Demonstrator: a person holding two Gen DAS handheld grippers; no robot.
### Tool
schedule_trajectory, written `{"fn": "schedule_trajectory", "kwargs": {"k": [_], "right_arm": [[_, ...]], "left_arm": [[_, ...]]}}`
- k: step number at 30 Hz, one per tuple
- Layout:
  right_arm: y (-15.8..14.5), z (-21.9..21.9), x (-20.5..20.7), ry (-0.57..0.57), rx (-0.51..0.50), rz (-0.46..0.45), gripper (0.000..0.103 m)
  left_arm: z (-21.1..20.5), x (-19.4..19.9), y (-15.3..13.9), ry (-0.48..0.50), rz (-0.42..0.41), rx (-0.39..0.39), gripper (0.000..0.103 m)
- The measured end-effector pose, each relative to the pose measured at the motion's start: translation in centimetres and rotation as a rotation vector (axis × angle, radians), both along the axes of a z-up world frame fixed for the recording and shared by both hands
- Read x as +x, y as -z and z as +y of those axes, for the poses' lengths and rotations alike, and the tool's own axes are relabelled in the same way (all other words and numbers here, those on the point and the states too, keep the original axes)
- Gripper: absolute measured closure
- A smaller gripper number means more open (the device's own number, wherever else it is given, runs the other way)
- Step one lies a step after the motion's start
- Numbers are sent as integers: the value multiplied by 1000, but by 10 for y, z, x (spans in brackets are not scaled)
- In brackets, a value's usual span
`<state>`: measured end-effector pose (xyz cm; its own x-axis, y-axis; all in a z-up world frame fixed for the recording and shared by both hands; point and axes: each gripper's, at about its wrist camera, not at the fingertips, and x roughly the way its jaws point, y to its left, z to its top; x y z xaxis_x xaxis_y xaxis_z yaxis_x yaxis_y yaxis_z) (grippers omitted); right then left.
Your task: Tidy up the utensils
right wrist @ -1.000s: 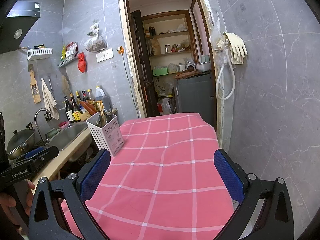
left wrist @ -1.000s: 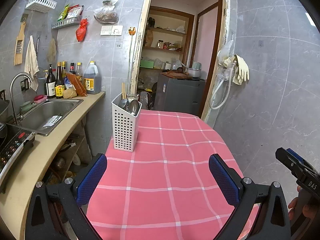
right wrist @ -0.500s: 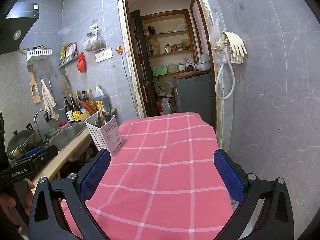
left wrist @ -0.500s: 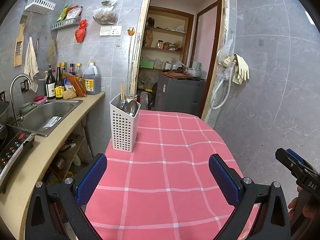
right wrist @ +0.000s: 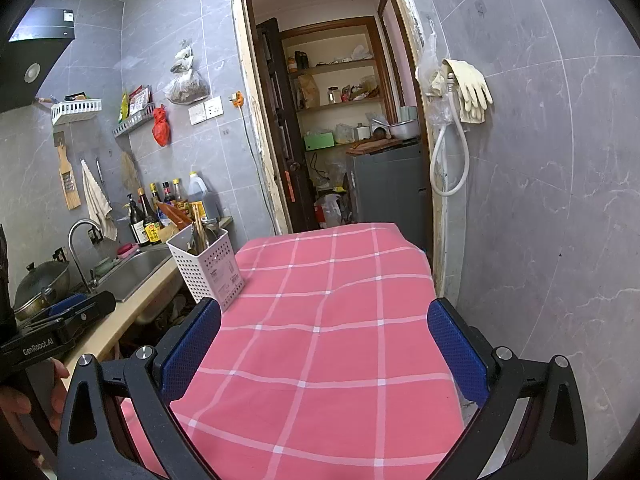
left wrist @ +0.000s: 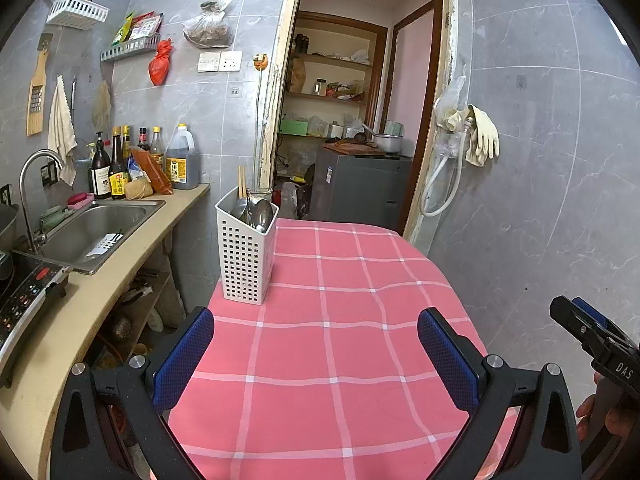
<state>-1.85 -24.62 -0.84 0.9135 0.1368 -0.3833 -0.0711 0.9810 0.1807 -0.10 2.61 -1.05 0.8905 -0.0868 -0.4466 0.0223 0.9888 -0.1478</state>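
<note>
A white perforated utensil holder [left wrist: 245, 256] stands upright at the far left edge of the table with the pink checked cloth [left wrist: 340, 340]; it also shows in the right wrist view [right wrist: 208, 270]. Metal spoons [left wrist: 258, 212] and wooden chopsticks [left wrist: 241, 186] stand in it. My left gripper [left wrist: 316, 344] is open and empty, held above the near part of the table. My right gripper [right wrist: 324, 344] is open and empty too, to the right of the left one. No loose utensils show on the cloth.
A beige counter [left wrist: 100, 300] with a steel sink [left wrist: 92, 232], a tap and bottles [left wrist: 116, 164] runs along the left. An induction hob [left wrist: 24, 296] sits at its near end. A grey tiled wall stands right of the table; a doorway [left wrist: 352, 120] opens beyond.
The view has shifted slightly; the holder sits a little further left in the left wrist view. Both grippers stay open and empty.
</note>
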Motion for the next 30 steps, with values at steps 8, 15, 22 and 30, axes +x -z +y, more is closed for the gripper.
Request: {"fn": "schedule_trajectory", "kwargs": {"k": [8,15,22,30], "right_arm": [[1,1,0,0,-1,0,1],[7,2,3,-1,-1,9,1],[8,4,4,-3,-1,15,1],[12,11,8,-7,-1,29,1]], "left_arm": [[3,3,0,2,1,-4,1],[8,8,4,-5,29,-6,0],[13,13,6,-11,44,-18,1],[17,19,7,-16,56,-15,1]]}}
